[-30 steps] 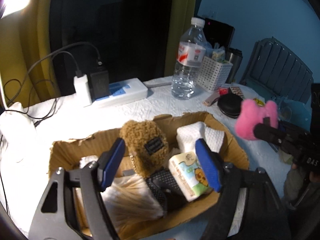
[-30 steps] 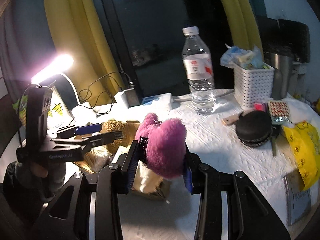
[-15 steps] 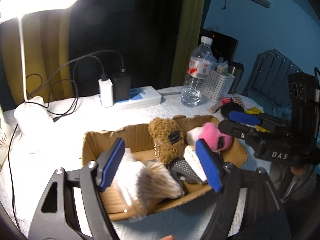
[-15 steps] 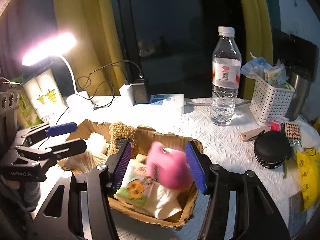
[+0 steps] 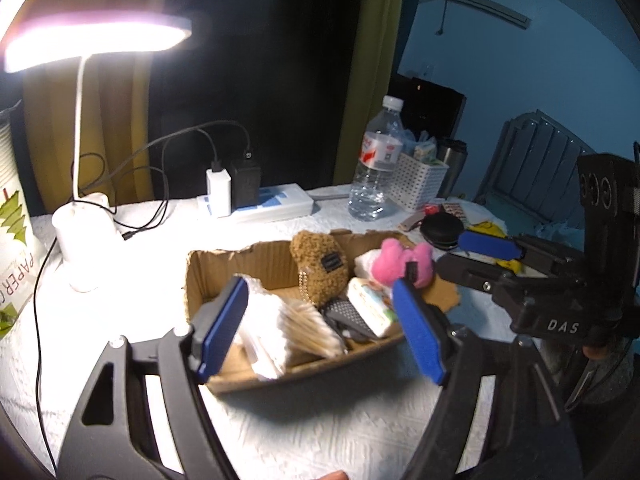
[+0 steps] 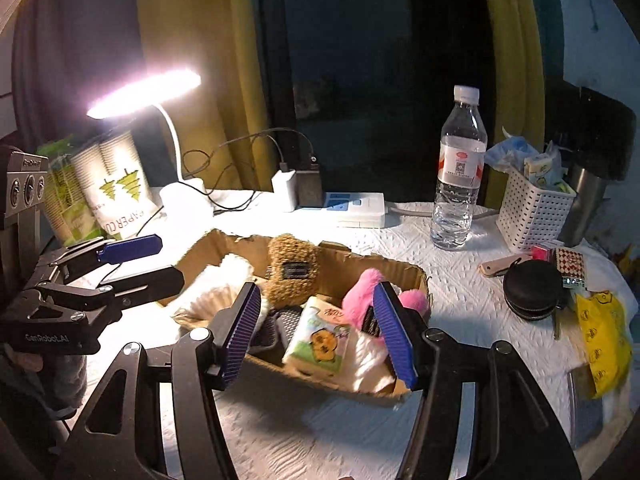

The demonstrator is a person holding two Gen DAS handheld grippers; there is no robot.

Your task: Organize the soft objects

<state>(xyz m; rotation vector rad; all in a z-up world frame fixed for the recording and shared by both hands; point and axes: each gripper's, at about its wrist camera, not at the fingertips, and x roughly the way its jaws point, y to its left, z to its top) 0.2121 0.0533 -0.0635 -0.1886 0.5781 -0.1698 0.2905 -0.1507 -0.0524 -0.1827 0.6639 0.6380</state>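
Observation:
A cardboard box (image 6: 400, 270) sits mid-table with soft things in it. A pink plush (image 6: 362, 292) lies at its right end, also visible in the left wrist view (image 5: 400, 264), and nothing grips it. Beside it stand a brown plush (image 6: 292, 272), a tissue pack (image 6: 320, 336) and a white folded cloth (image 6: 368, 364). My right gripper (image 6: 316, 288) hovers open over the box's near side, pads clear of the pink plush. On the box's left, my left gripper (image 5: 320, 286) is open and empty, above a pack of cotton swabs (image 5: 288, 328).
A lit desk lamp (image 6: 144, 92), a pack of paper cups (image 6: 116, 192) and a power strip (image 6: 352, 208) with chargers line the back. A water bottle (image 6: 458, 176), a white basket (image 6: 534, 212), a black round case (image 6: 532, 290) and a yellow bag (image 6: 604, 340) crowd the right side.
The right gripper opened and let go of the pink plush, which now lies in the box. Both grippers have drawn back from the box, so more of the table shows.

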